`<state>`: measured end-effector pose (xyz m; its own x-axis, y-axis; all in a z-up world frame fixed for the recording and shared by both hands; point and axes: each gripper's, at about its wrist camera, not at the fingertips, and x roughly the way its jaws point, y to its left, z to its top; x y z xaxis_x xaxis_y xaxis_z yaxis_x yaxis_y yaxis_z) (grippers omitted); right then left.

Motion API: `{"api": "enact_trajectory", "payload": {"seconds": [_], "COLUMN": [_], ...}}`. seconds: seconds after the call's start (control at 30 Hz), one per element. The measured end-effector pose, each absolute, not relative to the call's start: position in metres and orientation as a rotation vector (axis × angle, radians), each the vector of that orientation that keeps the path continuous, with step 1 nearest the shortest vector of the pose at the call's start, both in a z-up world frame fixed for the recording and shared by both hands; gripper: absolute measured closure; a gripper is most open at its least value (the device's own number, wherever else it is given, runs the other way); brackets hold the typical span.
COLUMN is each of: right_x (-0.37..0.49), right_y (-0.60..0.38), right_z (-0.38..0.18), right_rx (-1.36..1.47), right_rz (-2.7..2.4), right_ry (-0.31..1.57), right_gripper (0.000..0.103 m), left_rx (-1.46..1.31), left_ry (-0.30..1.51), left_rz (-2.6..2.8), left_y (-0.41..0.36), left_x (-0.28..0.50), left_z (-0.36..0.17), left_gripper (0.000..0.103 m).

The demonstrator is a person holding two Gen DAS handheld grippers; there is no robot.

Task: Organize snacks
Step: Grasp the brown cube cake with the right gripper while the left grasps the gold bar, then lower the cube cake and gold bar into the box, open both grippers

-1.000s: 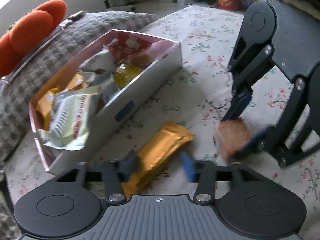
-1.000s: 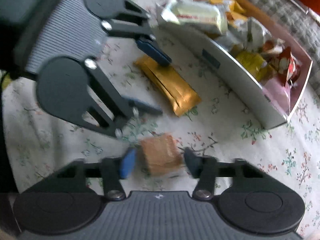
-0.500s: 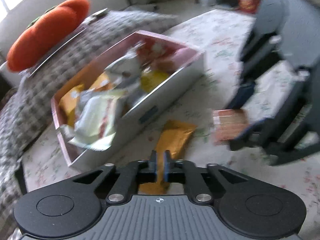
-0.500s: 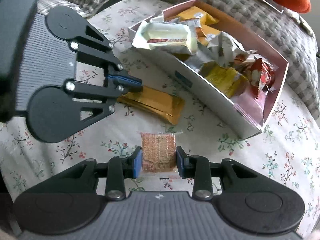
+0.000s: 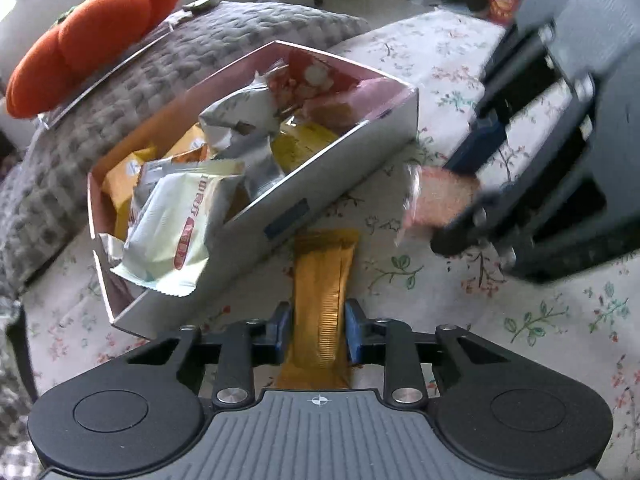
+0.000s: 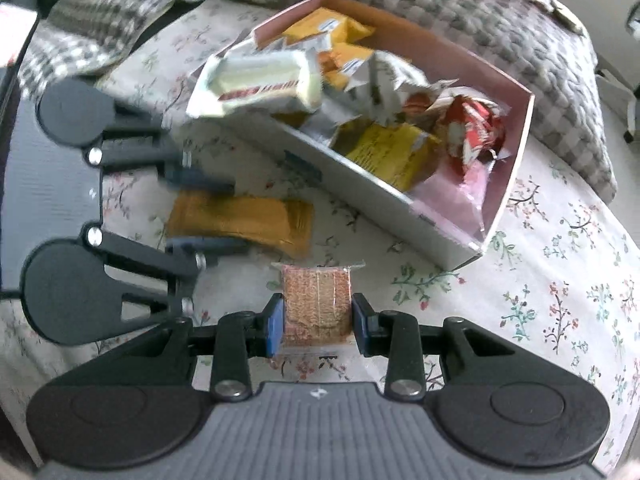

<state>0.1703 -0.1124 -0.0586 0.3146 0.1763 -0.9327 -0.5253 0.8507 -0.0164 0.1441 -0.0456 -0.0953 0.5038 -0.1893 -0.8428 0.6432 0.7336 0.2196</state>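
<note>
I have a snack in each set of fingers, so the step in hand is the pick-up, just before carrying both to the box. My left gripper has its fingers nearly together around the near end of the gold bar. They have just been opening a little, and from here I cannot be sure the pads still press on the wrapper. The bar's far end lies just beside the box's near wall on the flowered bedspread.

My right gripper is clamped on both sides of the clear-wrapped crisp square – a narrow gap, filled by the packet, which seems lifted just off the bedspread, near the box's right corner.

The box is already heaped, with a white packet hanging over its near-left wall. Next, I judge, I must firm the left hold, then lift both snacks over the near wall and release them where the pile is lowest – toward the pink end of the box.
</note>
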Motion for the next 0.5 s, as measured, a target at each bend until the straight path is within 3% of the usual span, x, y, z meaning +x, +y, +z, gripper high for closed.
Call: {"api": "enact_trajectory", "payload": {"seconds": [0.5], "right_x": [0.172], "right_y": [-0.128], "right_z": [-0.023], "right_rx": [-0.222], "right_rz": [0.45], "right_ry": [1.061], "right_gripper": [0.071], "left_rx": [0.344], "left_ry": [0.88], "left_rz": [-0.52], "left_y": [-0.04], "left_x": [0.121], "left_z": [-0.05], "left_gripper": [0.078]}}
